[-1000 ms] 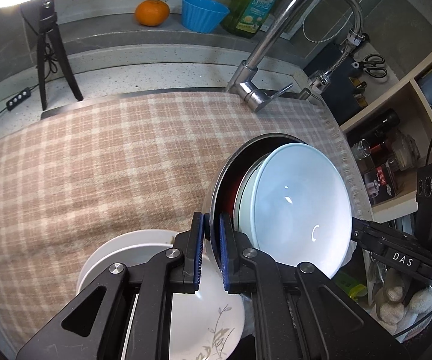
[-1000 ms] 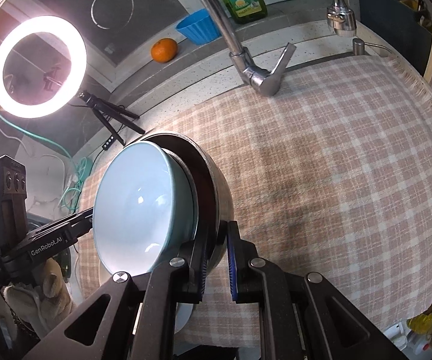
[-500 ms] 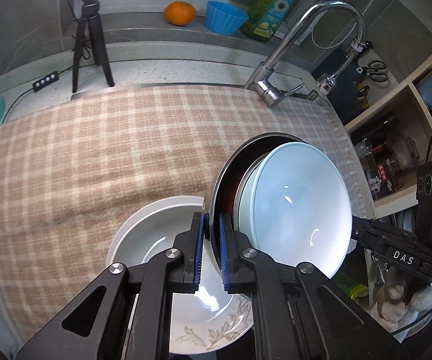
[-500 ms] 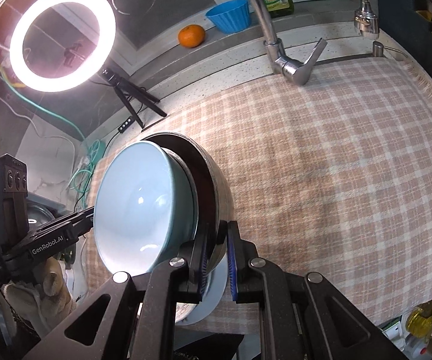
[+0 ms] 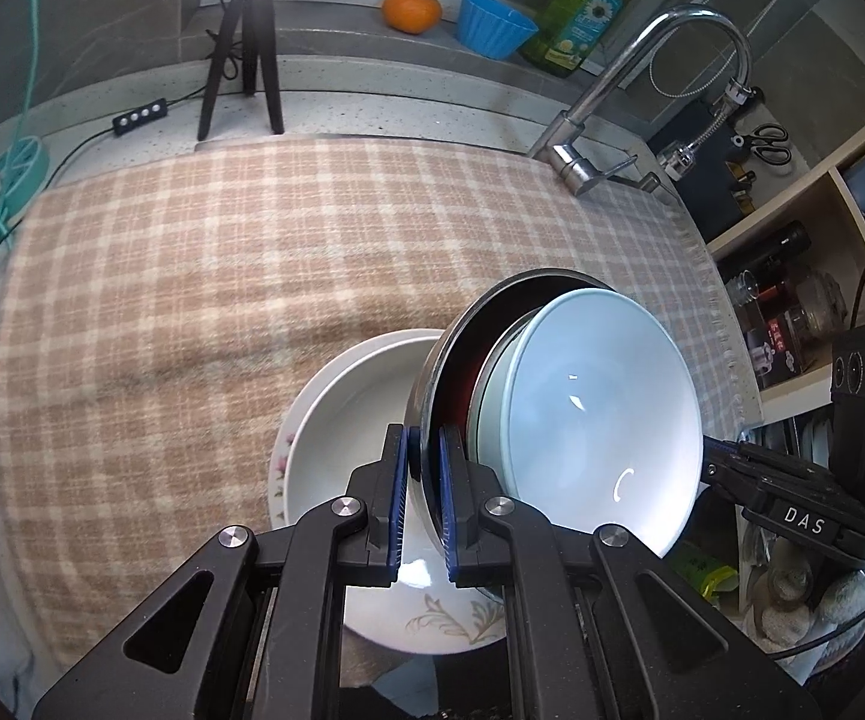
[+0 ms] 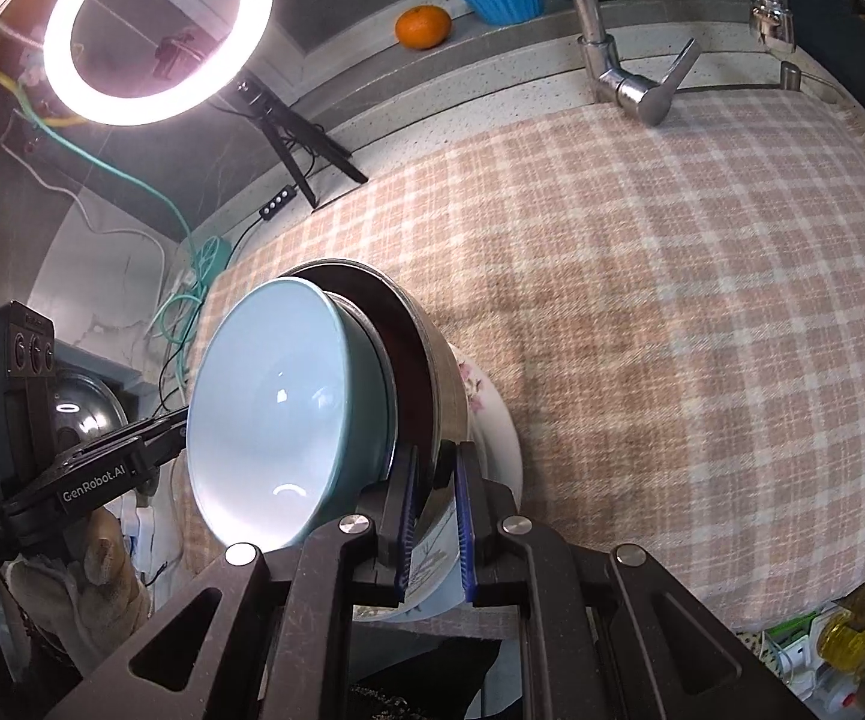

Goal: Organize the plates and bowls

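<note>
Both grippers hold one nested stack of bowls between them, tilted on edge above the table. My left gripper (image 5: 424, 501) is shut on the rim of the outer steel bowl (image 5: 432, 372). A pale blue bowl (image 5: 606, 420) sits innermost. My right gripper (image 6: 435, 522) is shut on the opposite rim of the steel bowl (image 6: 441, 360), with the blue bowl (image 6: 276, 414) facing left. Below the stack a white bowl (image 5: 354, 420) rests in a floral plate (image 5: 279, 468) on the checked cloth; the plate's edge also shows in the right wrist view (image 6: 492, 414).
A checked cloth (image 5: 222, 276) covers the table. A faucet (image 5: 630, 96) stands at the back right. An orange (image 5: 411, 9), a blue cup (image 5: 495, 30) and a soap bottle (image 5: 579, 18) sit on the back ledge. A tripod (image 5: 246, 42) stands at back left. Shelves (image 5: 804, 252) are on the right.
Both grippers have carried the bowl stack toward the near side of the table. The white bowl and floral plate now lie further under the stack.
</note>
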{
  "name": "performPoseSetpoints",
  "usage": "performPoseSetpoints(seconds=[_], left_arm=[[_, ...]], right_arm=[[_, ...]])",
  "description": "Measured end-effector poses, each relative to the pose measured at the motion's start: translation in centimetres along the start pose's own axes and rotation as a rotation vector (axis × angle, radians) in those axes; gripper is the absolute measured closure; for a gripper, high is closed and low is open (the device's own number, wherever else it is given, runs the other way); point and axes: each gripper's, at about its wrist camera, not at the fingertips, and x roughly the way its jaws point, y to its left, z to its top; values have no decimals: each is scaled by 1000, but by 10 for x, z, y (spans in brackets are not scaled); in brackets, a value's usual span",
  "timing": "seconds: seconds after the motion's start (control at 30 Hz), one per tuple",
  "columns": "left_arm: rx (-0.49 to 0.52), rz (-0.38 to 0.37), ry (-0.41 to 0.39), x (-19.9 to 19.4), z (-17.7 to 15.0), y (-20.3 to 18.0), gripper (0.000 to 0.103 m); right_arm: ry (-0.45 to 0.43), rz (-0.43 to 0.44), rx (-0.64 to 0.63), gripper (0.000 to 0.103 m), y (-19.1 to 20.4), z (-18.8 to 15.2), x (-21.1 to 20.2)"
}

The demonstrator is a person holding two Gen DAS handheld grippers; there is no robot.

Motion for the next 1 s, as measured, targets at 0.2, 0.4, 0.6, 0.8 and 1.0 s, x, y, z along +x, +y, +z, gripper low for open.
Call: performPoseSetpoints(seconds=[0.2, 0.4, 0.6, 0.8, 1.0], left_arm=[[-14, 6, 4, -3, -10, 10, 96], [-24, 16, 13, -5, -17, 17, 96], [-35, 22, 22, -3, -20, 24, 96], [-34, 26, 20, -2, -20, 24, 96], [-45, 27, 19, -2, -22, 28, 97]], right_arm=[[24, 4, -15, 92, 7, -7, 9], [48, 9, -19, 92, 12, -16, 19], [68, 13, -20, 92, 15, -21, 27], [66, 16, -19, 92, 17, -20, 28], [63, 24, -19, 91, 17, -21, 28]])
